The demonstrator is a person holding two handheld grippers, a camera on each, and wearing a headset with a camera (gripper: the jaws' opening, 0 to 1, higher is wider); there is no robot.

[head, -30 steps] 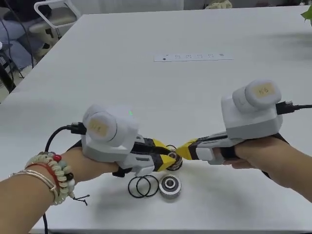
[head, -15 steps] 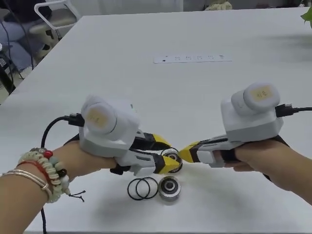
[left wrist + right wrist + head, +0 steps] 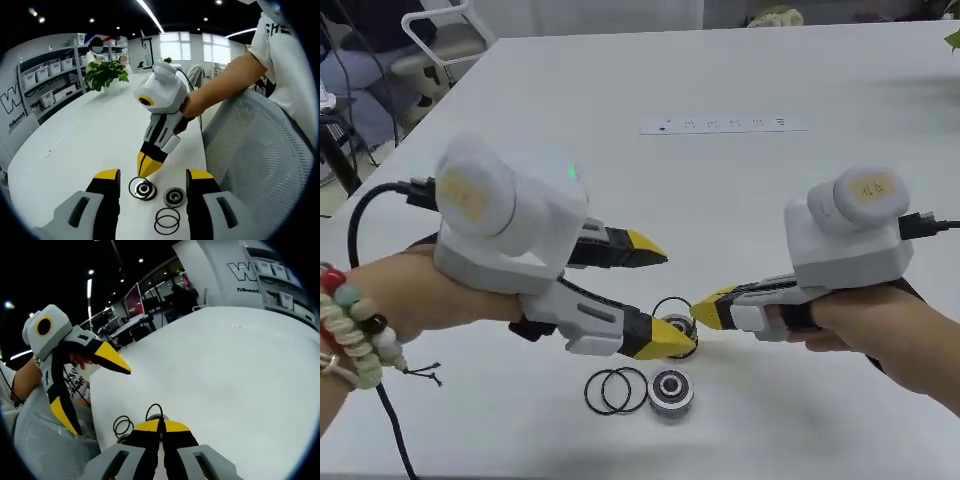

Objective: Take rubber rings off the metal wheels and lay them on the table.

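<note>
The left gripper [image 3: 660, 295] is spread wide over the table [image 3: 770, 200]. The right gripper [image 3: 703, 311] is pressed together, pinching a ring [image 3: 670, 298] at a wheel [image 3: 678, 328]. Two loose rings [image 3: 616, 389] lie just beside a second wheel [image 3: 670, 391].

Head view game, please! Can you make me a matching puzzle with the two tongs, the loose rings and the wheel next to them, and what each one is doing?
Things:
1. left tongs
2. right tongs
3. two loose rings
4. near wheel

States:
A. lying flat on the table, overlapping
B. shut, pinching a rubber ring
C. wide open
D. silver, resting right beside the loose rings

Pairs: 1-C, 2-B, 3-A, 4-D.
</note>
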